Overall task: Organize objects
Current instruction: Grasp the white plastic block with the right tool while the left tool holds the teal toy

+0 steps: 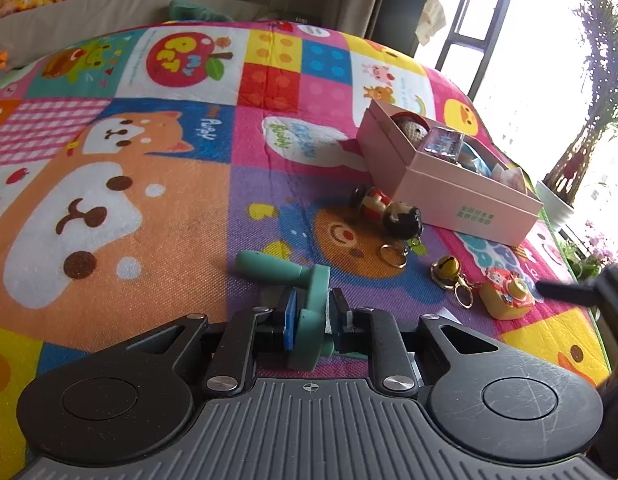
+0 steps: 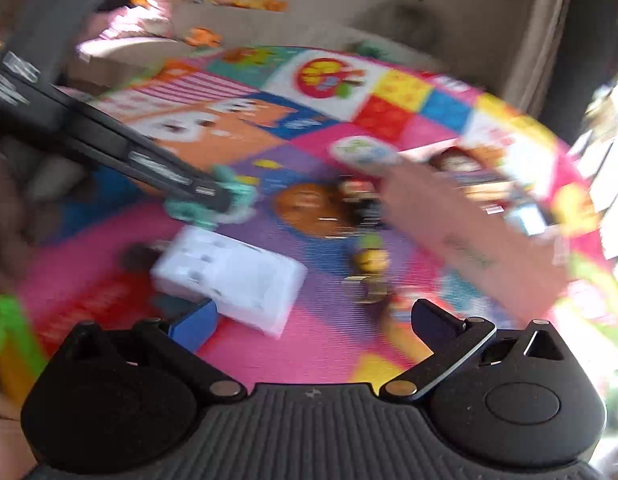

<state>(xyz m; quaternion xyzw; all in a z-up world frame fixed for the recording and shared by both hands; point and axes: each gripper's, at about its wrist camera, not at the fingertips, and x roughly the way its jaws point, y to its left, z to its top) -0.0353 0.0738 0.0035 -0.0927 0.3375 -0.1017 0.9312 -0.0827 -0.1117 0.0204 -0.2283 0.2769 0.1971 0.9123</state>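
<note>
Left gripper [image 1: 313, 312]: fingers pinching teal toy [image 1: 309, 300] on mat [image 1: 149, 240]. Right gripper [image 2: 313, 320]: fingers spread, empty, above white box [image 2: 233, 280]. Pink box [image 1: 449, 188], doll keychain [image 1: 389, 212] nearby.

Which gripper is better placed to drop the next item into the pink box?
Left, probably. The left gripper is already shut on the teal toy, with the pink box open ahead. The right gripper is open and empty.
</note>
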